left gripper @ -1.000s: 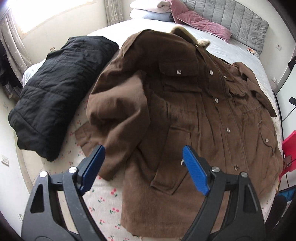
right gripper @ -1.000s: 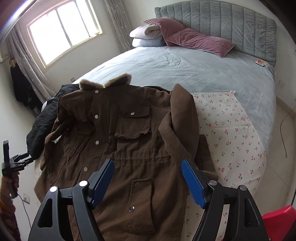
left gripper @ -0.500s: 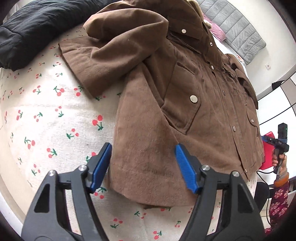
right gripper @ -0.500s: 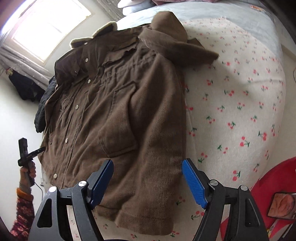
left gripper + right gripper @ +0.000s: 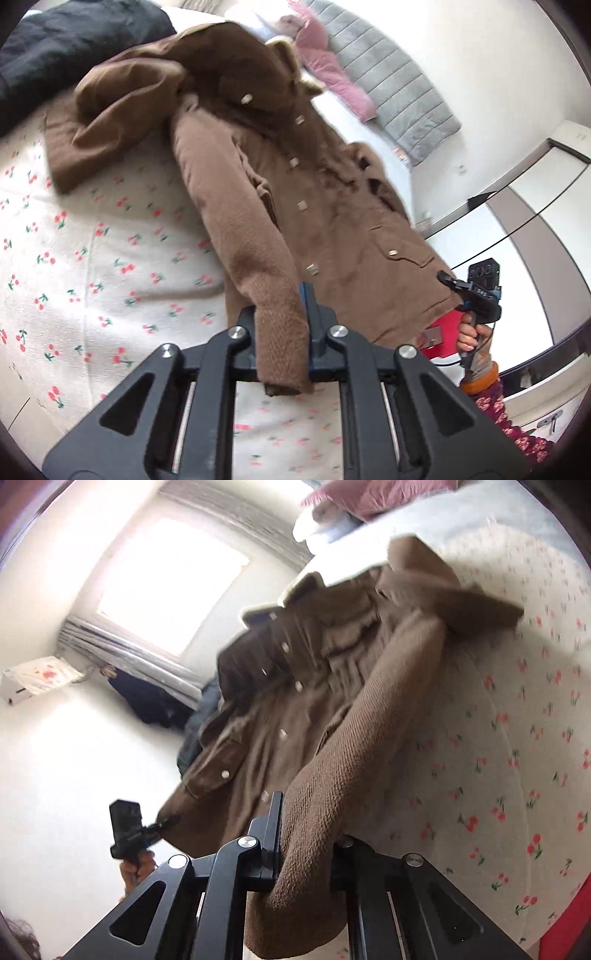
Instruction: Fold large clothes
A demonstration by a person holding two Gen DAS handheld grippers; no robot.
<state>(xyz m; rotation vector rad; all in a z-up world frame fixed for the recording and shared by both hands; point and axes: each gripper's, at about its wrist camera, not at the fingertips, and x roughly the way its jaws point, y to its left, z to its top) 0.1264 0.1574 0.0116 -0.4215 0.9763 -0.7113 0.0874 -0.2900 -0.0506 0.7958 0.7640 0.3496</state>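
A large brown corduroy coat (image 5: 325,206) with snap buttons and a fur collar lies on the cherry-print sheet (image 5: 92,280). My left gripper (image 5: 282,332) is shut on the coat's bottom hem at one corner, lifted off the sheet. My right gripper (image 5: 306,853) is shut on the opposite hem corner, also lifted, and the coat (image 5: 332,701) stretches away from it. Each gripper shows in the other's view, at the far hem corner (image 5: 476,291) (image 5: 129,830).
A black padded jacket (image 5: 66,44) lies at the bed's far left. Pink pillows (image 5: 328,77) and a grey headboard (image 5: 399,96) are at the bed's head. A red object (image 5: 439,332) sits below the bed edge. A bright window (image 5: 166,579) is on the far wall.
Both grippers came down to the coat's hem and closed on it, one at each corner. The hem has been raised off the sheet and the views have tilted.
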